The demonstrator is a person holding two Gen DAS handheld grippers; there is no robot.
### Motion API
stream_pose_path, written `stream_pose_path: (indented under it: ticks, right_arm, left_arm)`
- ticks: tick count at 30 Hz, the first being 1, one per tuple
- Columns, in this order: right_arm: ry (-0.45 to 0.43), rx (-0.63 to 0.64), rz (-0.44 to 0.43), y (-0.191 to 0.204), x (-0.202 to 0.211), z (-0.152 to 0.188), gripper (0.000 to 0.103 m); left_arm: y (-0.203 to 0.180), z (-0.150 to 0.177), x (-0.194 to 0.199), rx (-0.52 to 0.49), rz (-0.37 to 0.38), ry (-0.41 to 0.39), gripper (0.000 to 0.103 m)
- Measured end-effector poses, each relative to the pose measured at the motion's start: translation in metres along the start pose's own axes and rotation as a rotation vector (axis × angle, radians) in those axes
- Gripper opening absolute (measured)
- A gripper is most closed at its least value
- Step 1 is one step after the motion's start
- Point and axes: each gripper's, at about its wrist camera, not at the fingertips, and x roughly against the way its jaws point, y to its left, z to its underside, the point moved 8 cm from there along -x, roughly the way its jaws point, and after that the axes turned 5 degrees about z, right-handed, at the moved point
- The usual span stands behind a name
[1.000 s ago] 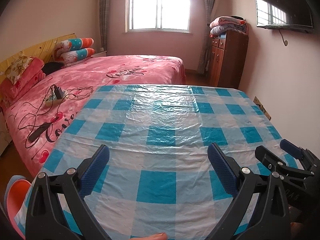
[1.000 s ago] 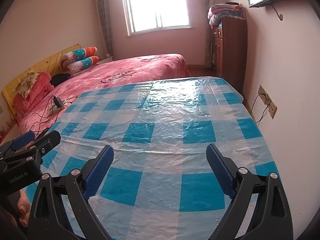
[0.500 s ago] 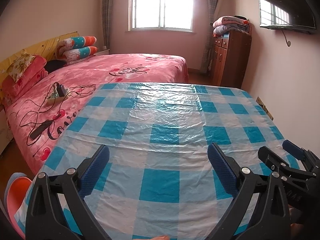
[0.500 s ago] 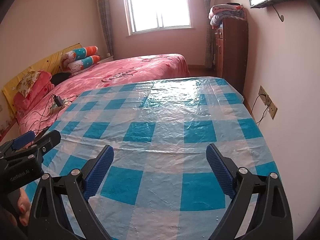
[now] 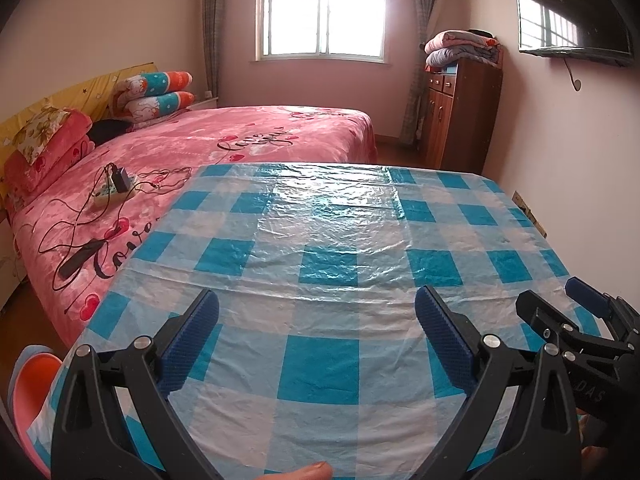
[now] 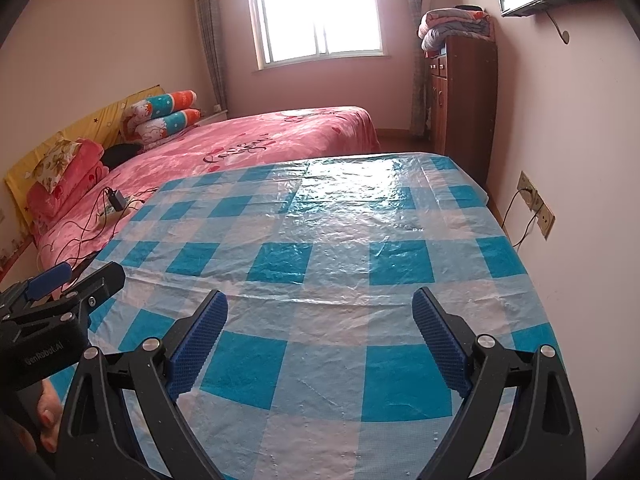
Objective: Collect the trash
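Observation:
No trash shows in either view. A table with a blue and white checked plastic cover (image 5: 328, 240) fills the middle of the left wrist view and of the right wrist view (image 6: 340, 256). My left gripper (image 5: 316, 332) is open and empty above the table's near edge. My right gripper (image 6: 320, 332) is open and empty too. The right gripper also shows at the right edge of the left wrist view (image 5: 576, 320), and the left gripper shows at the left edge of the right wrist view (image 6: 60, 288).
A pink bed (image 5: 200, 152) stands left of the table, with a charger and cables (image 5: 116, 188) on it. A wooden cabinet (image 5: 460, 116) topped with folded blankets stands at the back right. A wall television (image 5: 572, 12) hangs right. Wall sockets (image 6: 536, 204) are beside the table.
Both views have shifted slightly, the left one tilting a little upward. Both grippers stay open and empty over the table.

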Motion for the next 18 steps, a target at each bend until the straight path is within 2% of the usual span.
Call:
stream_pose_path:
  ticks: [11, 18]
  right_arm:
    - [0.031, -0.009, 0.000, -0.001, -0.008, 0.005, 0.092]
    - [0.118, -0.029, 0.001, -0.003, -0.026, 0.011, 0.093]
  left_arm:
    - [-0.001, 0.003, -0.006, 0.015, 0.012, 0.010, 0.099]
    - [0.009, 0.018, -0.040, 0.048, -0.018, 0.148, 0.099]
